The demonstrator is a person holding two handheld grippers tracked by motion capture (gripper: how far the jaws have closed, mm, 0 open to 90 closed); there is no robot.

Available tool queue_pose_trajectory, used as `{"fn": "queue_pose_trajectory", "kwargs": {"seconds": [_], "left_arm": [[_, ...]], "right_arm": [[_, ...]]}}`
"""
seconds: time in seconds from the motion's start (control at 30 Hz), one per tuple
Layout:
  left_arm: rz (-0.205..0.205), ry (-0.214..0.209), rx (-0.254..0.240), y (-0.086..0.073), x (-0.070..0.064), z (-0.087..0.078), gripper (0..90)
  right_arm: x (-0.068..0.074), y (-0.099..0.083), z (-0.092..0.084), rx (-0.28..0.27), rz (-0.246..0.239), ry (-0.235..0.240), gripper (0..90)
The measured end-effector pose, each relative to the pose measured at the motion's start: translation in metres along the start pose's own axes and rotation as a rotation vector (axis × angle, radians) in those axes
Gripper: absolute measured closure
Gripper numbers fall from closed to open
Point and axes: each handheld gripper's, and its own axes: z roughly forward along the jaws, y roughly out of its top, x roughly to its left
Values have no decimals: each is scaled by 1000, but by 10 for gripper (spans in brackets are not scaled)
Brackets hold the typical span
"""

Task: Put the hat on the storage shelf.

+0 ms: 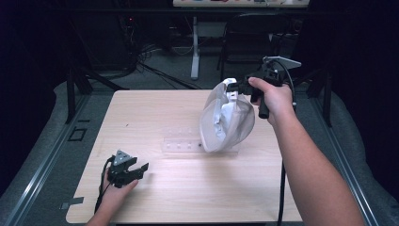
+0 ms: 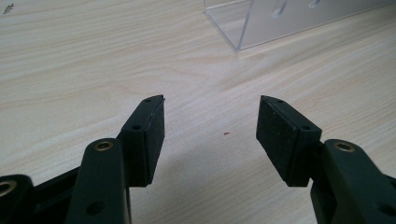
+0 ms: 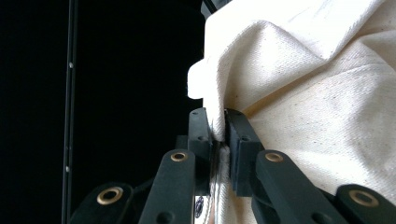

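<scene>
A cream cloth bag (image 1: 226,120) hangs in the air above the right half of the table, its lower end over a clear plastic stand (image 1: 181,145). My right gripper (image 1: 239,86) is shut on the bag's top edge, held up by a hand at the right. Seen close in the right gripper view, the two jaws pinch a fold of the bag (image 3: 303,84), with the gripper (image 3: 218,122) against a dark background. My left gripper (image 1: 139,169) rests low at the table's front left, open with nothing between its pads (image 2: 148,135). A corner of the clear stand (image 2: 261,23) lies ahead of it.
The light wooden table (image 1: 155,108) has bare room at the left and front. Beyond its far edge stand a dark chair (image 1: 254,33) and a white desk leg (image 1: 195,47) with cables on the floor. Grey rails run along both sides.
</scene>
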Motion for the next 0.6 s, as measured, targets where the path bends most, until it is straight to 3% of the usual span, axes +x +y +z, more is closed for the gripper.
{"fn": "queue_pose_trajectory", "kwargs": {"seconds": [0.4, 0.6], "left_arm": [[2, -1, -3, 0, -1, 1, 426], [8, -30, -20, 8, -16, 2, 426]], "right_arm": [[-4, 5, 18, -56, 31, -4, 821], [-5, 4, 21, -72, 27, -14, 820]]}}
